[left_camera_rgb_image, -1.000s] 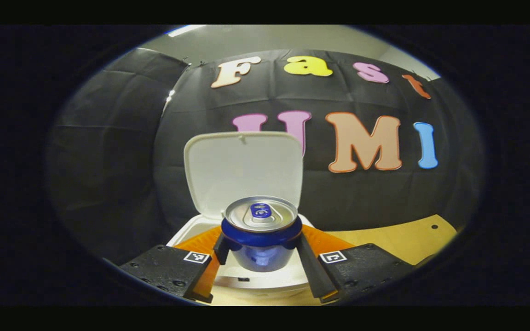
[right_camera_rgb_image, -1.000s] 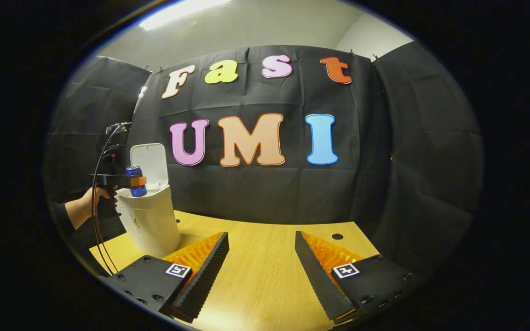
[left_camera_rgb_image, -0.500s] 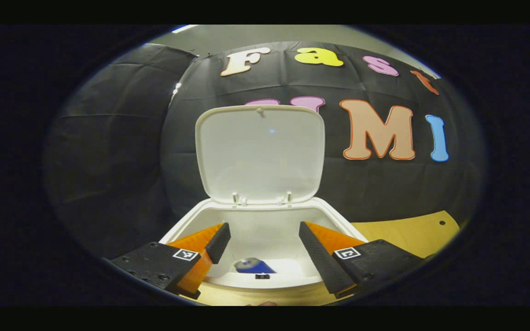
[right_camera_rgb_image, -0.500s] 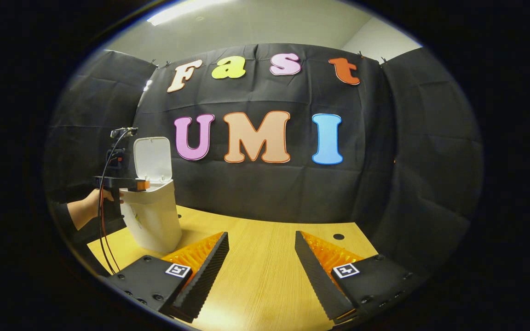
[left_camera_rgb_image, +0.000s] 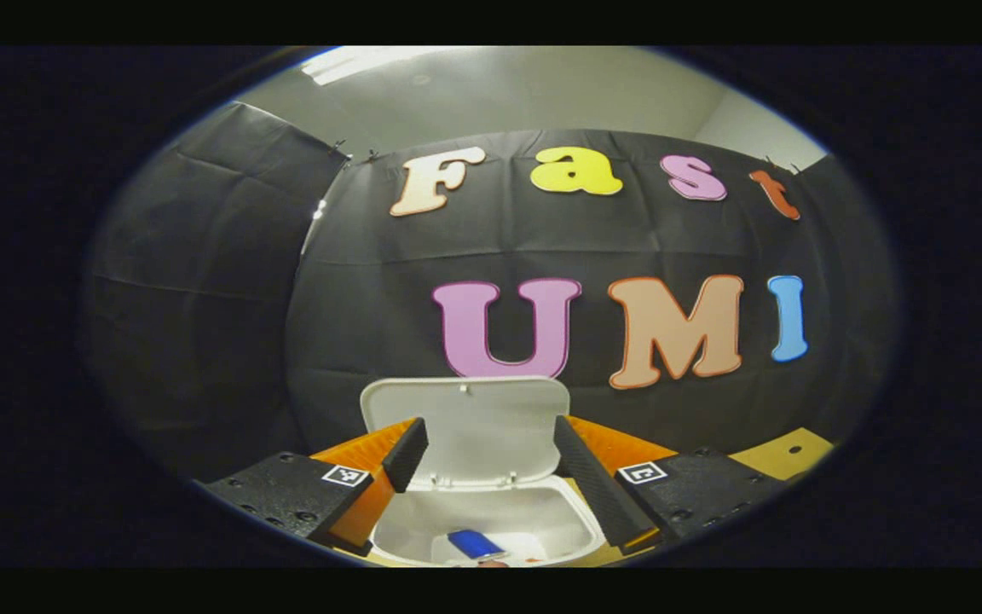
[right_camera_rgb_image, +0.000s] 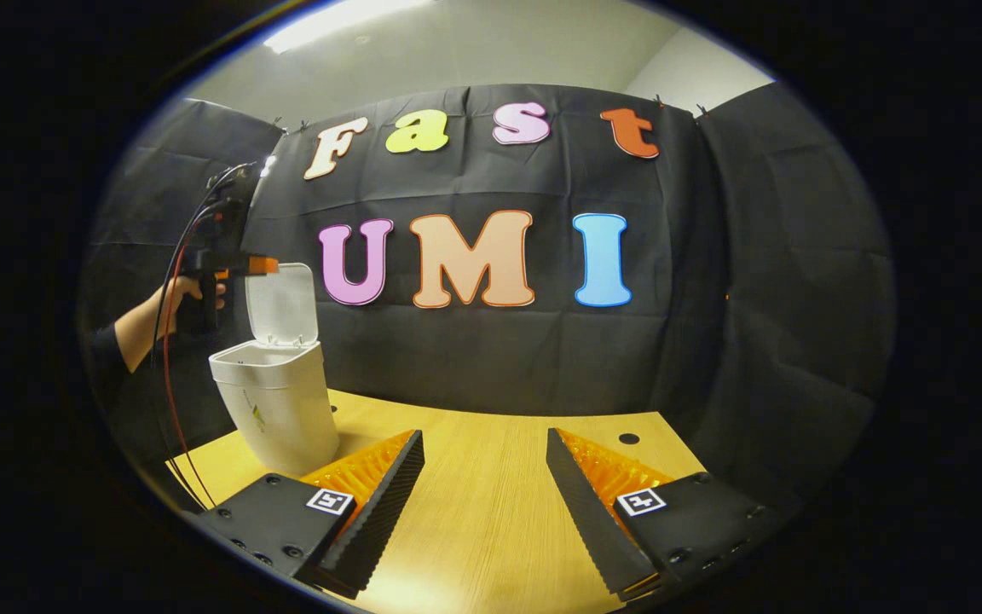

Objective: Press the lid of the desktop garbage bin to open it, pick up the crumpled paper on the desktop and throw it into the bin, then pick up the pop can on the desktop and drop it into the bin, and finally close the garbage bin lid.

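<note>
the tabletop point(right_camera_rgb_image: 491, 512) carries the garbage bin point(right_camera_rgb_image: 278, 409), its lid point(left_camera_rgb_image: 467, 426) upright. the pop can point(left_camera_rgb_image: 476, 543), held a second ago, now lies inside the bin. the left gripper point(left_camera_rgb_image: 491, 465) has risen above it, fingers apart and empty; the right gripper point(right_camera_rgb_image: 484, 486) waits, fingers apart. only closing the lid remains.
</note>
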Motion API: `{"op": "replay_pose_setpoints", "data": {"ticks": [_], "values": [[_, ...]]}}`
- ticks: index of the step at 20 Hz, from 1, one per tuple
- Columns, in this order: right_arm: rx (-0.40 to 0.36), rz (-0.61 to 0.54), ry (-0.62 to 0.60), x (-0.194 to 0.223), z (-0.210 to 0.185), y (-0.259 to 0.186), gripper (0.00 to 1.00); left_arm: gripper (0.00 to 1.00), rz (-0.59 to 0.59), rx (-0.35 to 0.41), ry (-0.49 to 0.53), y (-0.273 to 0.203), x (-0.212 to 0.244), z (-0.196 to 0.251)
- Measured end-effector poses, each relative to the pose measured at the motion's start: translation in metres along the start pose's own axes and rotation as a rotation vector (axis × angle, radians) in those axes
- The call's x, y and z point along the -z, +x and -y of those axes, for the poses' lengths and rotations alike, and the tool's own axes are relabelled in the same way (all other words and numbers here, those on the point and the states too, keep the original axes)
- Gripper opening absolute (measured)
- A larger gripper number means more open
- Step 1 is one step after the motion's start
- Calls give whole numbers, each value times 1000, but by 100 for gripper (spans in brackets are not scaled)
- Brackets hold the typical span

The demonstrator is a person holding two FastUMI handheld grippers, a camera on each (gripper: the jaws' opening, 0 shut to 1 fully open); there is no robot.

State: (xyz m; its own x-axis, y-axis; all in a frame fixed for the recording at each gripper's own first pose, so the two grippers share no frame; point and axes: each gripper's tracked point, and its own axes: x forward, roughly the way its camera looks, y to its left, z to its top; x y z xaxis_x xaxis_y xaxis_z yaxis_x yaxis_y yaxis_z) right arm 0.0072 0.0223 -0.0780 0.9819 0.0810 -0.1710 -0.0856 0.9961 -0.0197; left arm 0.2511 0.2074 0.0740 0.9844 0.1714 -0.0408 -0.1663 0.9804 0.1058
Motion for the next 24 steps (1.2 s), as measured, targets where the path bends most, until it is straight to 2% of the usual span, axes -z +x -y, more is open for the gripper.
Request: {"op": "replay_pose_setpoints", "data": {"ticks": [2, 3, 4, 8, 10, 11, 12, 15, 17, 18, 20, 24], "values": [[13, -11, 15, 7, 2, -1, 96, 88, -14, 8, 26, 29, -12, -2], [19, -22, 22, 11, 3, -1, 96, 92, -38, 7, 30, 43, -13, -4], [25, -31, 28, 14, 5, -2, 96, 90, -59, 2, 36, 54, -12, -8], [43, -46, 30, 22, 8, -7, 96, 91, -160, -1, 48, 76, 13, -12], [46, -48, 28, 21, 11, -6, 96, 89, -141, 2, 5, 64, 7, -12], [41, -50, 31, 20, 11, -5, 96, 94, -160, 5, -19, 53, 12, -10], [32, -53, 33, 14, 11, -3, 96, 90, -163, 7, -31, 40, 16, -10], [-1, -49, 15, 9, 8, -1, 96, 93, -155, 23, -23, -3, 30, -1], [-28, -63, 2, 13, 0, 4, 96, 91, -156, 30, -28, -32, 48, 2], [-40, -76, -4, 16, -4, 7, 96, 93, -162, 35, -34, -46, 59, 4], [-65, -102, -17, 26, -10, 10, 96, 89, -178, 39, -45, -69, 85, 8], [-102, -149, -40, 43, -14, 8, 96, 91, -224, 41, -35, -88, 132, 13]]}}
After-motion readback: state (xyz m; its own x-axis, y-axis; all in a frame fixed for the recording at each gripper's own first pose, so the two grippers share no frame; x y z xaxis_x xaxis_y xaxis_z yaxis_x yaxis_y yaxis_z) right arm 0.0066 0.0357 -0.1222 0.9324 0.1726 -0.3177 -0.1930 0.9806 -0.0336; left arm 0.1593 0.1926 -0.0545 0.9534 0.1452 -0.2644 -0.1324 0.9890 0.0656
